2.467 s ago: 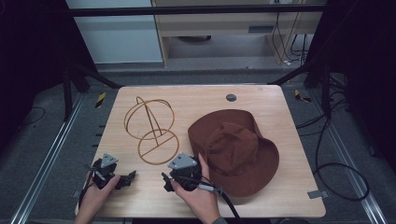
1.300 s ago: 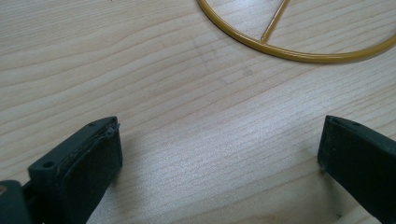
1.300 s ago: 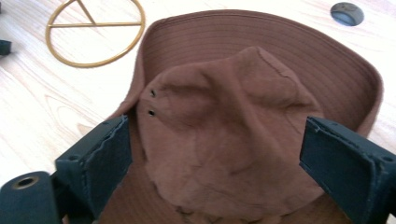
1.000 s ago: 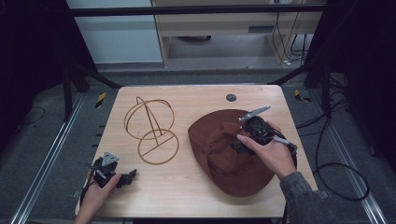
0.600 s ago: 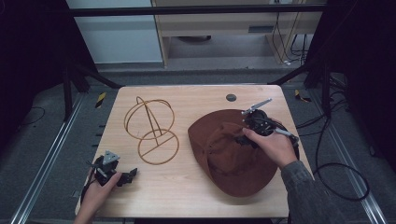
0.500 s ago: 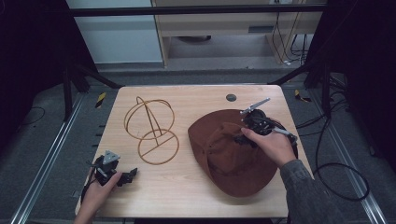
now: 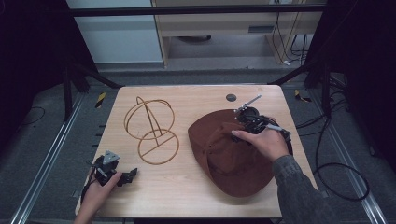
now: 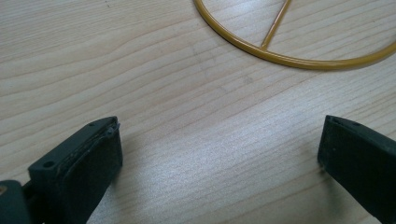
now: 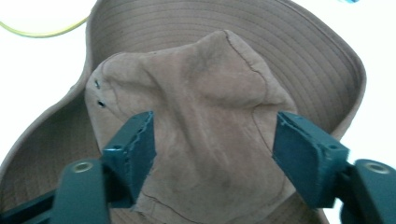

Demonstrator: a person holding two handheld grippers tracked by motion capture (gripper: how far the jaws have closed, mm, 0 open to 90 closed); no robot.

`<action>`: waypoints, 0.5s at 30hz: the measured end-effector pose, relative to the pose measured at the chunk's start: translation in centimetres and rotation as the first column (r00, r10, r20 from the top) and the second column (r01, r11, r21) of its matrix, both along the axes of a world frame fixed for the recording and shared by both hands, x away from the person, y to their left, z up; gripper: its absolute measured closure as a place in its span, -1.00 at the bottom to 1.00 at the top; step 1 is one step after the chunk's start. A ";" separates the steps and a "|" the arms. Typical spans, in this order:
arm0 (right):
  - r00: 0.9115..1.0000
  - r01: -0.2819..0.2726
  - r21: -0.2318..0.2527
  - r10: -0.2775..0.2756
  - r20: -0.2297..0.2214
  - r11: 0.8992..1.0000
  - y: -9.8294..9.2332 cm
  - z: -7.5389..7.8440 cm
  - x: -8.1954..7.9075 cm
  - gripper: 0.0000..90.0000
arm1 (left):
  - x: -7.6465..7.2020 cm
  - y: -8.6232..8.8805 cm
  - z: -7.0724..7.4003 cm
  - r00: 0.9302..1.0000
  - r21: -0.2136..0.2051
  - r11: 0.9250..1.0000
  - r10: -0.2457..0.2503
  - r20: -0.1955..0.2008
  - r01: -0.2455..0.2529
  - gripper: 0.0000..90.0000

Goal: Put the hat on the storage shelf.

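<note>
Wood-grain surface (image 7: pixel 187 186) carries everything. Work judged early: the hat is not yet gripped and nothing sits on the wire stand.

Nearest, at the near-left corner in the high view, the left tongs (image 7: pixel 127 175) are parked low on the surface in the person's left hand (image 7: pixel 95 189). In the left gripper view the left tongs (image 8: pixel 219 158) are seen wide apart, nothing between the jaws but bare wood, nothing held. Just ahead of them lies the base ring of the gold wire stand (image 8: pixel 299 51).

Mid-surface, the wire stand (image 7: pixel 152 128) is standing empty, base ring flat, upper hoop upright.

Right half of the surface: the brown hat (image 7: pixel 229 158) is lying crown up, brim flat on the wood. The right hand (image 7: pixel 264 142) is placed over its far side, with the right tongs (image 7: pixel 243 116) above the far part of the hat. In the right gripper view the right tongs (image 9: pixel 212 140) are spread well apart and straddle the crown of the hat (image 9: pixel 196 107); whether the pads touch the suede cannot be told. No clamp is made yet.

Left to do, as judged: jaws closed on the crown, hat lifted, carried left, seated on the stand.
</note>
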State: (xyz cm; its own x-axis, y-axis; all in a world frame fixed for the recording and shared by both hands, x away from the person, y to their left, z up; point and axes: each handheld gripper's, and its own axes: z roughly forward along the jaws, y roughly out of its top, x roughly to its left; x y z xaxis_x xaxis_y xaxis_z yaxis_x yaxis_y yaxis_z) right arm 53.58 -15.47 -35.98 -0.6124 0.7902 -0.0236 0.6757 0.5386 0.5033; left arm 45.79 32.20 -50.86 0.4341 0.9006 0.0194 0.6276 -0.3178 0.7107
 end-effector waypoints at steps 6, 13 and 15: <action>1.000 -0.025 0.001 0.025 -0.019 1.000 0.7 -0.4 0.0 -0.14 | -0.2 0.0 0.0 1.000 0.005 1.000 -0.006 -0.003 0.006 -1.00; 0.999 -0.029 0.012 0.029 -0.020 1.000 1.0 -1.1 0.1 -0.13 | -0.2 0.0 0.0 1.000 0.004 1.000 -0.007 -0.004 0.007 -1.00; 0.999 -0.021 0.019 0.022 -0.028 1.000 1.0 -1.4 0.3 -0.13 | -0.2 0.0 0.0 1.000 0.004 1.000 -0.006 -0.003 0.006 -1.00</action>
State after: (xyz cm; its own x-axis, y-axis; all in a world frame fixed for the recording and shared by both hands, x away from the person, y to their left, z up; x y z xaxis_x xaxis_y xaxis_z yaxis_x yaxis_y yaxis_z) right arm 53.85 -14.51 -37.40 -0.6294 0.7771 0.0086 0.6780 0.5437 0.4947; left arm 45.61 32.18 -50.84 0.4396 0.8979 0.0220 0.6278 -0.3248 0.7074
